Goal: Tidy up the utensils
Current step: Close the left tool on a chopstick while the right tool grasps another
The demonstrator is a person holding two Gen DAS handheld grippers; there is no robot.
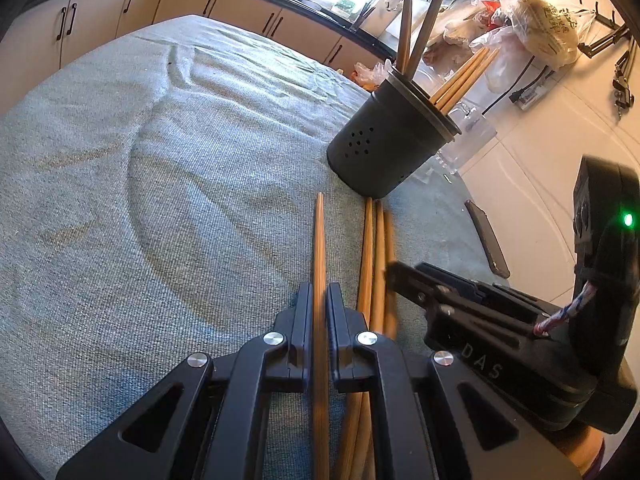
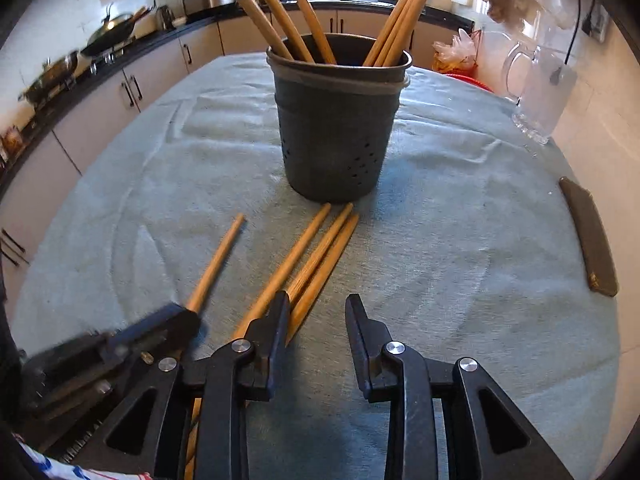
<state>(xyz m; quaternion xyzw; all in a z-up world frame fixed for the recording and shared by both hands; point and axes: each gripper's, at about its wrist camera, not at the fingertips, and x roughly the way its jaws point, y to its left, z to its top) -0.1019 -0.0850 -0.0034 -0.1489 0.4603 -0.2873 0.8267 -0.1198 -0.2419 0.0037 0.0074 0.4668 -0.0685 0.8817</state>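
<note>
A dark perforated utensil holder [image 1: 386, 142] [image 2: 338, 124] stands on the green-grey tablecloth and holds several wooden chopsticks. My left gripper [image 1: 319, 294] is shut on one wooden chopstick [image 1: 319, 240], which points toward the holder; it also shows in the right wrist view [image 2: 218, 262]. Three more chopsticks [image 1: 376, 248] [image 2: 316, 256] lie together on the cloth, their tips near the holder's base. My right gripper [image 2: 318, 304] is open and empty just right of these chopsticks; it appears in the left wrist view [image 1: 404, 276] beside them.
A dark phone [image 2: 590, 236] [image 1: 486, 238] lies near the table's right edge. A clear glass mug [image 2: 540, 92] stands at the far right. Plastic bags [image 1: 532, 28] sit behind the holder. Kitchen cabinets [image 1: 100, 20] and a stove with pans [image 2: 80, 52] ring the table.
</note>
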